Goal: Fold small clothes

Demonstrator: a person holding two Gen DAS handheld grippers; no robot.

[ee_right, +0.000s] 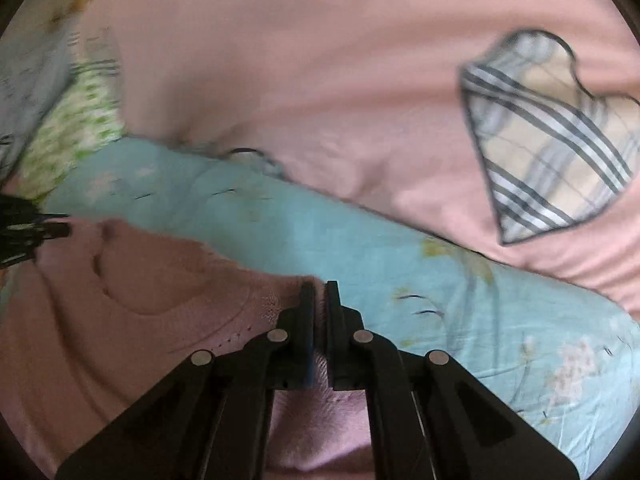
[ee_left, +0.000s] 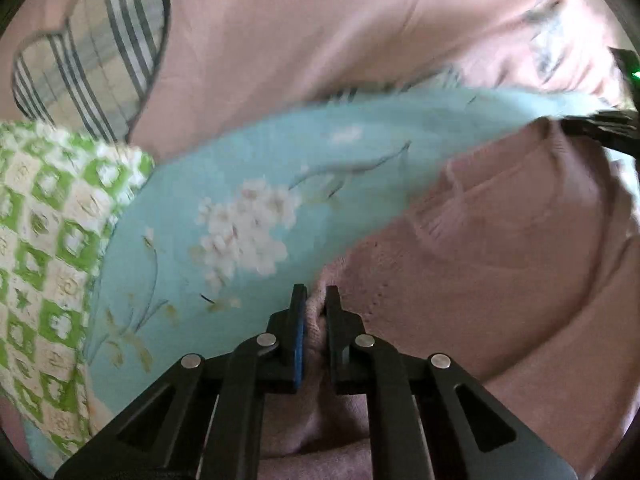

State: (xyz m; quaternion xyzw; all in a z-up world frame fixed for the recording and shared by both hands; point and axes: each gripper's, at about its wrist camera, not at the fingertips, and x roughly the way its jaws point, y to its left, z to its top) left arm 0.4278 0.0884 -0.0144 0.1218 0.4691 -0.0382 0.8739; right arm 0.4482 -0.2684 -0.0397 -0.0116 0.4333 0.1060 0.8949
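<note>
**Both tongs pinched on the pink knit**

Left tongs (ee_left: 316, 304) were squeezed nearly together on a bunched edge of the pink knit garment (ee_left: 500, 272), a fold of it caught between the two fingers. Right tongs (ee_right: 319, 300) were likewise almost closed, gripping another part of the same garment's (ee_right: 132, 312) edge. I could see each of my tongs from the other's camera, at the far end of the garment.

The garment lay on a light blue floral sheet (ee_left: 248, 184), its ribbed neckline turned toward that sheet. Beyond the sheet spread a pink cover (ee_left: 320, 28) with a plaid heart patch (ee_left: 96, 64). A green-and-white checked cloth (ee_left: 48, 240) lay against the sheet's edge, on the side away from the garment. Much of both views was blurred.
</note>
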